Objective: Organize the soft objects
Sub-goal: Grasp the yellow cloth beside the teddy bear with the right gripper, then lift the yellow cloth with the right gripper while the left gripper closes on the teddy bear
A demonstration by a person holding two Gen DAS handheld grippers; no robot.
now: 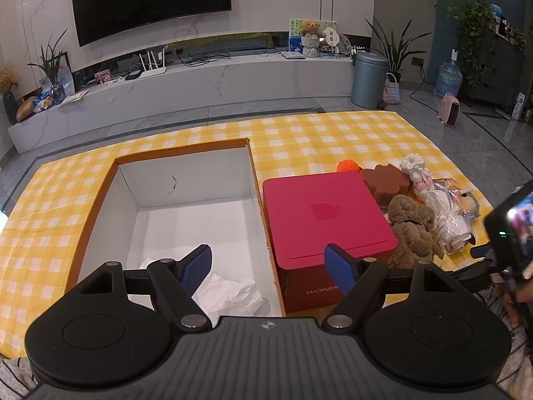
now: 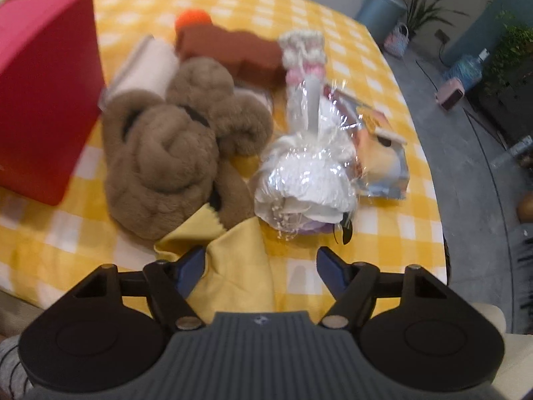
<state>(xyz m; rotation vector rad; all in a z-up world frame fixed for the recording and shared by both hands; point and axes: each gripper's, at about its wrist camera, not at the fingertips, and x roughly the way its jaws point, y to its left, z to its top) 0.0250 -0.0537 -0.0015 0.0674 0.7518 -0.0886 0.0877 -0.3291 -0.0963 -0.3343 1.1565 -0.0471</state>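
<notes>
My left gripper (image 1: 268,253) hangs open over a large open cardboard box (image 1: 186,173) with crumpled white paper (image 1: 230,293) in its bottom; nothing sits between its blue pads. My right gripper (image 2: 260,253) stands open, tilted down at a pile of soft things. A yellow cloth (image 2: 236,266) lies between its jaws and touches the left finger only. Beyond it lie a brown plush toy (image 2: 166,146), a plastic-wrapped white bundle (image 2: 306,173), a brown sponge (image 2: 233,50), an orange ball (image 2: 193,18) and a white-and-pink knitted toy (image 2: 304,50).
A closed red box (image 1: 326,220) stands between the open box and the pile. A pale roll (image 2: 146,66) and a glossy packet (image 2: 383,156) lie in the pile. The yellow checked tablecloth (image 1: 316,133) ends close to the right of the pile, with floor beyond.
</notes>
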